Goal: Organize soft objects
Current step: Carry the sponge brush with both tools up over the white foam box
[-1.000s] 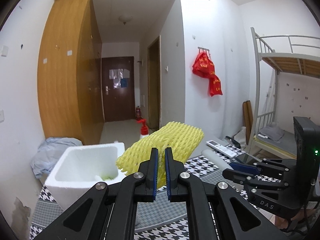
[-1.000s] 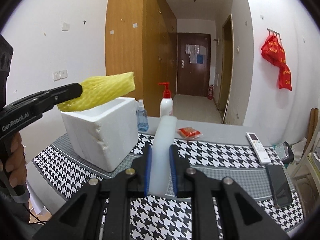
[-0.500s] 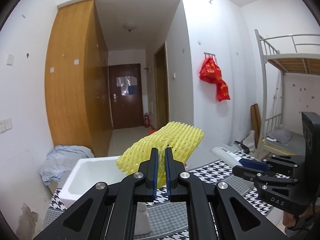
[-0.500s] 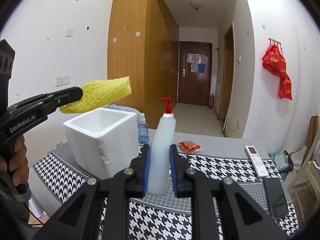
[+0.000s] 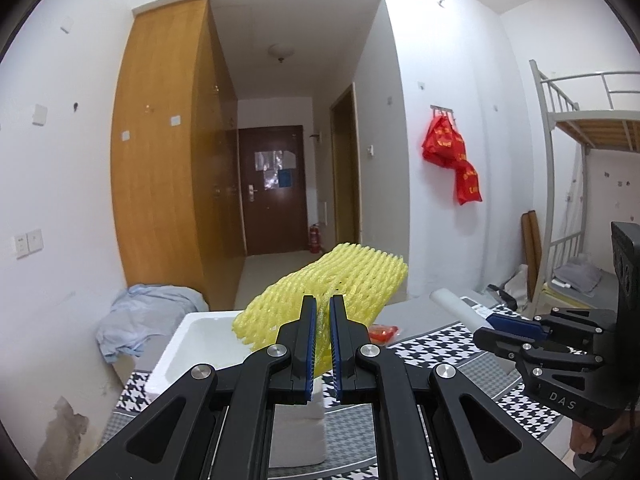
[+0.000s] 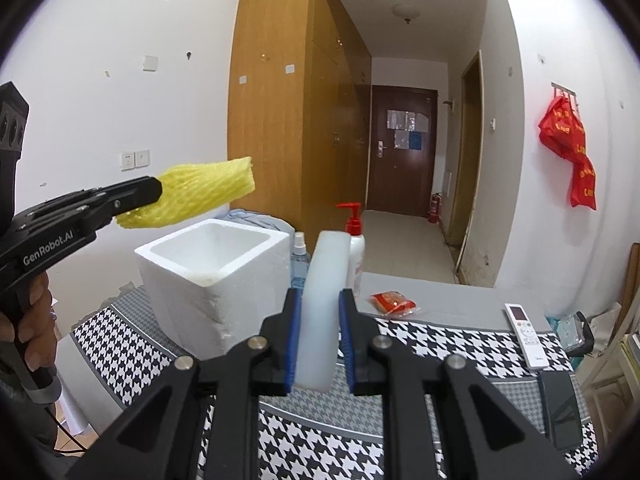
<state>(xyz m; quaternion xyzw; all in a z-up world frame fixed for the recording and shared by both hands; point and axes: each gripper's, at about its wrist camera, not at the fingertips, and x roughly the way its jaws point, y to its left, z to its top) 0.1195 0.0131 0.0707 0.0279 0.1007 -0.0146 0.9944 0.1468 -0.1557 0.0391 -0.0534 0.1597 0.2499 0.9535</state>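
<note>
Both your grippers are raised above the desk, each clamped on a soft piece.

Your left gripper (image 5: 323, 312) points nearly level, pads pinched tight on the yellow foam net (image 5: 340, 280), which hangs in the air over the open white foam box (image 6: 208, 256) at the far left of the houndstooth desk (image 6: 440, 344). Your left hand (image 6: 28, 320) wraps its handle at the near left. Your right gripper (image 6: 319, 300) tilts slightly downward, jaws narrowly apart and pressed on both sides of the white foam strip (image 6: 324, 280), held upright just right of the box, in front of the pump bottle (image 6: 354, 248).
</note>
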